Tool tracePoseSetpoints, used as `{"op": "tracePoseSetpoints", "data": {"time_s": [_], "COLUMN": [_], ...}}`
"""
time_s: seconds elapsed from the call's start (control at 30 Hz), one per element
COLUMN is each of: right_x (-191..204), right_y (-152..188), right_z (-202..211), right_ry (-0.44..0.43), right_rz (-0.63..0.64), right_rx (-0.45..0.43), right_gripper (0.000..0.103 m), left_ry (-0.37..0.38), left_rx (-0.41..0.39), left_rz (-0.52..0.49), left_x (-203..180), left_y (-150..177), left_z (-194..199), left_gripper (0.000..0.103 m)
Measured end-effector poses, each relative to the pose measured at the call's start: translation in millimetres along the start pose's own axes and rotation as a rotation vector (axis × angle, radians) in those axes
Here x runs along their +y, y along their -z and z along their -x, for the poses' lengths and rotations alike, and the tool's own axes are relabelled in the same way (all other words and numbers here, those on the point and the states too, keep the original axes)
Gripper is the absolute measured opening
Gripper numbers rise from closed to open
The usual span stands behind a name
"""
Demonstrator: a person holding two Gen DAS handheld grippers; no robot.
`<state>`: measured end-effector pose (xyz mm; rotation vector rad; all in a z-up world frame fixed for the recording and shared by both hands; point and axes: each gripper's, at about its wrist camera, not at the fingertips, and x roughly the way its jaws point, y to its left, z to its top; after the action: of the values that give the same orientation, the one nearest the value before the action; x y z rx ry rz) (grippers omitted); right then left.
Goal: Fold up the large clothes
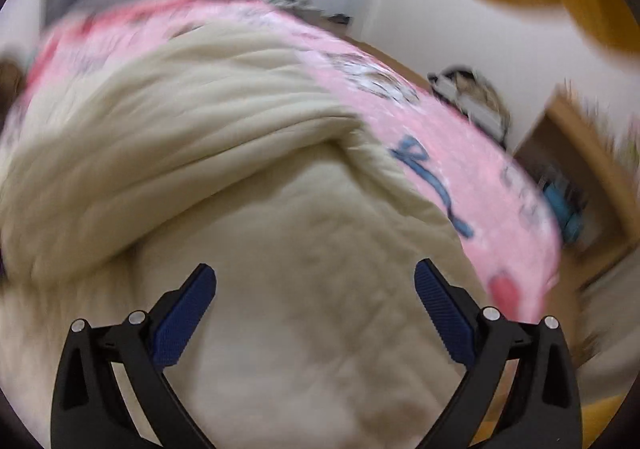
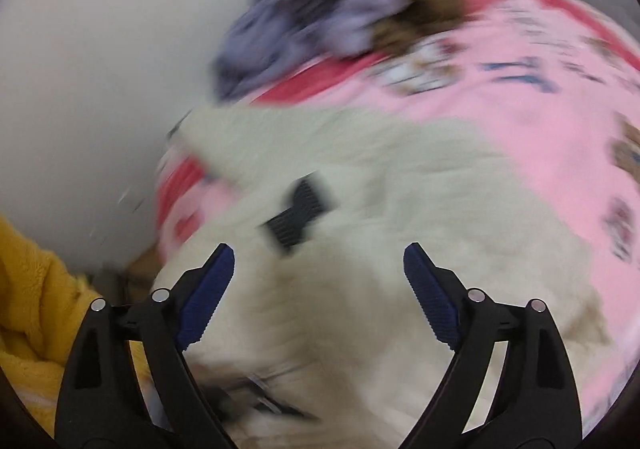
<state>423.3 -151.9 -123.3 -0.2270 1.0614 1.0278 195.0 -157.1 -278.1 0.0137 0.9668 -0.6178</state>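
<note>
Both claws are hanging wide open right now with nothing between the blue pads. The left gripper is sitting low in its frame over the cream sweater, and the right gripper is doing the same in the lower middle of its own view, so the sweater isn't being held by anything.

What I'd worry about: everything is smearing with motion blur, so grabbing now is probably going to catch a random bunch of cloth instead of a clean edge, and the fold ends up lopsided. The thick folded-over roll in the left middle is looking loose too, and could be flopping back open if nothing pins it. There's also a risk of pinching the pink blanket underneath along with the knit.

The sweater itself is looking soft, chunky and ribbed, filling the centre of both views and lying on that pink printed blanket. A dark label is showing mid-frame in the right view. Farther back, a heap of purple and brown clothes is sitting at the top, and something yellow and fluffy is at lower left.
</note>
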Motion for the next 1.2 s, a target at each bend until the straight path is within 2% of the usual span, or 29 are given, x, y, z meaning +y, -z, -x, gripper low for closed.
{"op": "tracePoseSetpoints", "data": {"time_s": [0.1, 0.13, 0.27, 0.33, 0.4, 0.43, 0.47, 0.53, 0.57, 0.63, 0.67, 0.7, 0.77, 0.8, 0.9, 1.0, 1.1, 1.2], "right_x": [-43, -55, -94, -103, -106, -106, -104, -103, -102, -98, -94, -91, -87, -88, -93, -110, -135, -152], "right_y": [5, 7, 16, 22, 29, 34, 39, 46, 48, 52, 54, 54, 53, 51, 45, 38, 35, 42], "right_z": [13, 10, -9, -21, -38, -45, -50, -62, -64, -63, -58, -57, -42, -37, -9, 7, -5, -36], "right_ry": [0.165, 0.175, 0.178, 0.151, 0.112, 0.105, 0.103, 0.102, 0.114, 0.132, 0.153, 0.168, 0.206, 0.217, 0.253, 0.277, 0.291, 0.327], "right_rz": [-0.001, 0.001, -0.031, -0.028, -0.034, -0.03, -0.021, 0.004, 0.003, 0.01, 0.027, 0.035, 0.025, 0.016, -0.039, -0.12, -0.2, -0.21], "right_rx": [0.027, 0.056, 0.164, 0.215, 0.279, 0.303, 0.327, 0.343, 0.342, 0.323, 0.301, 0.287, 0.227, 0.202, 0.093, 0.025, 0.014, 0.068], "right_gripper": [0.083, 0.083, 0.082, 0.082, 0.078, 0.07, 0.055, 0.041, 0.036, 0.029, 0.021, 0.018, 0.014, 0.013, 0.013, 0.013, 0.013, 0.013], "left_ry": [-0.04, -0.047, -0.042, 0.021, 0.05, 0.076, 0.091, 0.133, 0.157, 0.148, 0.113, 0.047, -0.048, -0.07, -0.137, -0.159, -0.179, -0.221], "left_rx": [-0.041, -0.044, 0.001, 0.014, 0.025, 0.025, 0.017, -0.025, -0.066, -0.121, -0.135, -0.141, -0.186, -0.207, -0.301, -0.328, -0.279, -0.183], "left_rz": [0.22, 0.259, 0.43, 0.563, 0.685, 0.736, 0.767, 0.849, 0.91, 1.002, 1.005, 0.959, 0.846, 0.808, 0.698, 0.616, 0.604, 0.613], "left_x": [56, 68, 116, 140, 157, 163, 168, 179, 187, 198, 200, 199, 191, 187, 182, 183, 191, 198], "left_y": [-9, -12, -20, -17, -9, -5, -1, 9, 15, 19, 16, 6, -15, -24, -63, -89, -105, -109], "left_z": [27, 29, 21, 11, 4, 0, -2, -5, -6, -3, -1, 2, 11, 15, 32, 37, 20, -6], "left_gripper": [0.098, 0.098, 0.098, 0.098, 0.098, 0.098, 0.098, 0.098, 0.098, 0.085, 0.064, 0.051, 0.037, 0.031, 0.03, 0.03, 0.03, 0.031]}}
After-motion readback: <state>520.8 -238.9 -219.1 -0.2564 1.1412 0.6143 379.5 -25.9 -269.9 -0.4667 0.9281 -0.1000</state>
